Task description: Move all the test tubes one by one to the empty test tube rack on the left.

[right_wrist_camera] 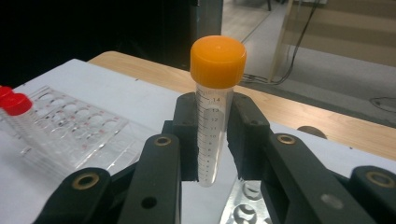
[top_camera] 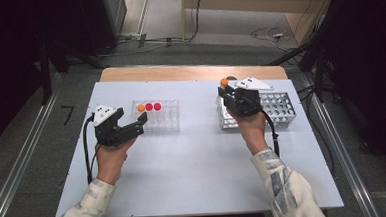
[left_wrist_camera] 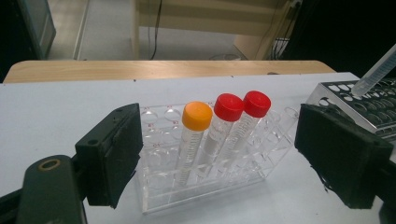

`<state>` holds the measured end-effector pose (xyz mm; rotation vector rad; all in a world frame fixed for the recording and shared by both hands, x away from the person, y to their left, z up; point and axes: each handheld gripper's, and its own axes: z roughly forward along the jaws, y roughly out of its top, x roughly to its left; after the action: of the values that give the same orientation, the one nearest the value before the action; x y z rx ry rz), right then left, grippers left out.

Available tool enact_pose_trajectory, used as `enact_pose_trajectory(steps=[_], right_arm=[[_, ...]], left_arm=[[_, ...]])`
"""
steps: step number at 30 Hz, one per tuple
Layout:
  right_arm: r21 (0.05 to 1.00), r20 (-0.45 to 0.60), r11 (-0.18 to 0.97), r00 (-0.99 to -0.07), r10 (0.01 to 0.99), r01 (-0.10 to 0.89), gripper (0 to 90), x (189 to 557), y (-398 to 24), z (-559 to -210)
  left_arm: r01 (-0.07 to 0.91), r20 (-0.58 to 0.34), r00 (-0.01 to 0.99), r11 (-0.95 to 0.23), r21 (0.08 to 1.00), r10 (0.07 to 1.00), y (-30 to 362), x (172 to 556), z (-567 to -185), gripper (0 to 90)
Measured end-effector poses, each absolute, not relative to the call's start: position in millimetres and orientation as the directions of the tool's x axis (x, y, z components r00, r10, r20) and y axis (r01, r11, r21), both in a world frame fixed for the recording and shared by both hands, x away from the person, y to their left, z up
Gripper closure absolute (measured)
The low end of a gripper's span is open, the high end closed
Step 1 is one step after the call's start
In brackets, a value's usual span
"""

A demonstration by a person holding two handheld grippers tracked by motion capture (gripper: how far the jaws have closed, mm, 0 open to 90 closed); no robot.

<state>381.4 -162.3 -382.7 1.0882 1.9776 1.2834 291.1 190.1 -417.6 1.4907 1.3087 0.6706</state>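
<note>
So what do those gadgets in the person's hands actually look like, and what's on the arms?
Both are black. The left gripper and right gripper each have two jaws faced with black pads, brass-ringed pivots, a pale grey three-cornered plate on top and a trailing black cable. The sleeves are light cream with grey patterning.

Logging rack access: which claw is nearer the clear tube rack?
Left. The left claw hangs open at the clear rack; the right claw is over the metal rack.
</note>
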Motion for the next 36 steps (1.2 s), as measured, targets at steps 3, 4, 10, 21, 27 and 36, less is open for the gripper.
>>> enact_pose_trajectory(steps=[3, 4, 10, 21, 27, 36], right_arm=[[0.913, -0.005, 0.227, -0.548, 0.836, 0.339, 71.8, 378, -159, -384], [0.913, -0.009, 0.232, -0.553, 0.833, 0.336, 71.8, 377, -158, -385], [0.908, -0.003, 0.246, -0.581, 0.814, 0.339, 71.8, 371, -152, -390], [0.895, 0.002, 0.283, -0.639, 0.769, 0.343, 71.8, 356, -140, -402], [0.890, 0.004, 0.302, -0.668, 0.744, 0.342, 71.8, 348, -133, -407], [0.880, 0.006, 0.331, -0.704, 0.710, 0.342, 71.8, 339, -119, -418]], left_arm=[[0.390, -0.197, 0.263, 0.083, 0.917, 0.945, 190, 291, -418, 15.5], [0.389, -0.196, 0.263, 0.082, 0.917, 0.945, 190, 291, -418, 15.4], [0.385, -0.186, 0.264, 0.073, 0.920, 0.946, 188, 289, -417, 15.4], [0.383, -0.176, 0.280, 0.058, 0.922, 0.944, 183, 287, -415, 15.4], [0.384, -0.176, 0.292, 0.053, 0.922, 0.940, 179, 285, -415, 15.4], [0.383, -0.175, 0.308, 0.047, 0.923, 0.935, 175, 282, -413, 15.4]])
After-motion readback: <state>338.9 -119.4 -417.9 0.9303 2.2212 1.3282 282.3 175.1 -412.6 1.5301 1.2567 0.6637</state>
